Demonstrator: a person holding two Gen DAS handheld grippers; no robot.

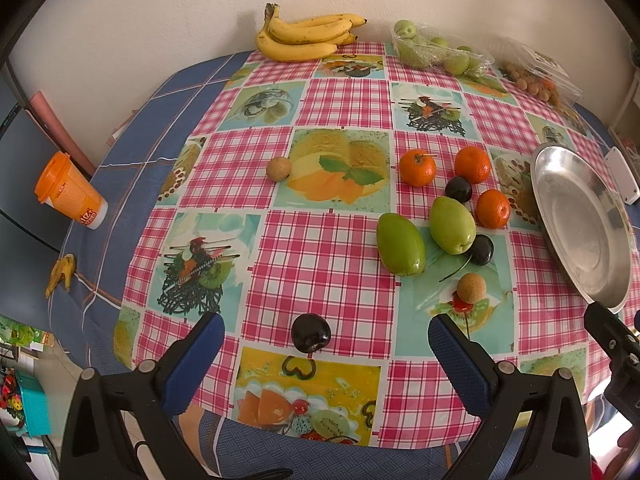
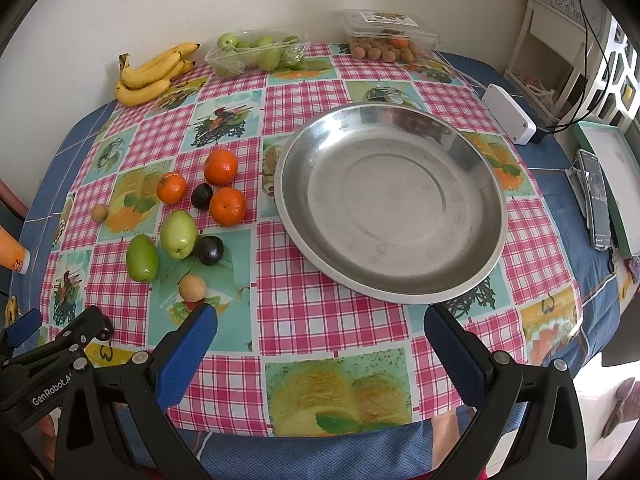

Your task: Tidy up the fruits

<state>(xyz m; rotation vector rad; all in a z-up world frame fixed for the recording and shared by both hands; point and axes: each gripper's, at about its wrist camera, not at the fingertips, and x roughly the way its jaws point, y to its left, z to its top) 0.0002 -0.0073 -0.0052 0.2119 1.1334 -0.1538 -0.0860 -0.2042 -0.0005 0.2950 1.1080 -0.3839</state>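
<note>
Loose fruit lies on the checked tablecloth: three oranges point(image 1: 417, 167) point(image 2: 227, 206), two green fruits point(image 1: 400, 249) point(image 2: 179, 234), dark cherries point(image 1: 458, 188) point(image 2: 209, 250) and two small tan longans point(image 1: 471, 288) point(image 2: 192, 287). An empty steel plate point(image 1: 580, 224) point(image 2: 394, 204) sits to their right. My left gripper point(image 1: 326, 334) is open, with a dark cherry point(image 1: 311, 335) on the cloth between its fingers. My right gripper point(image 2: 320, 322) is open and empty, just before the plate's near rim. The left gripper's body shows at the lower left of the right wrist view.
At the back stand a bunch of bananas point(image 1: 304, 36) point(image 2: 154, 74), a clear tray of green fruit point(image 1: 436, 52) point(image 2: 256, 54) and a clear box of longans point(image 2: 390, 40). An orange cup point(image 1: 70, 192) stands at the left, a white device point(image 2: 508, 114) and a phone point(image 2: 598, 200) at the right.
</note>
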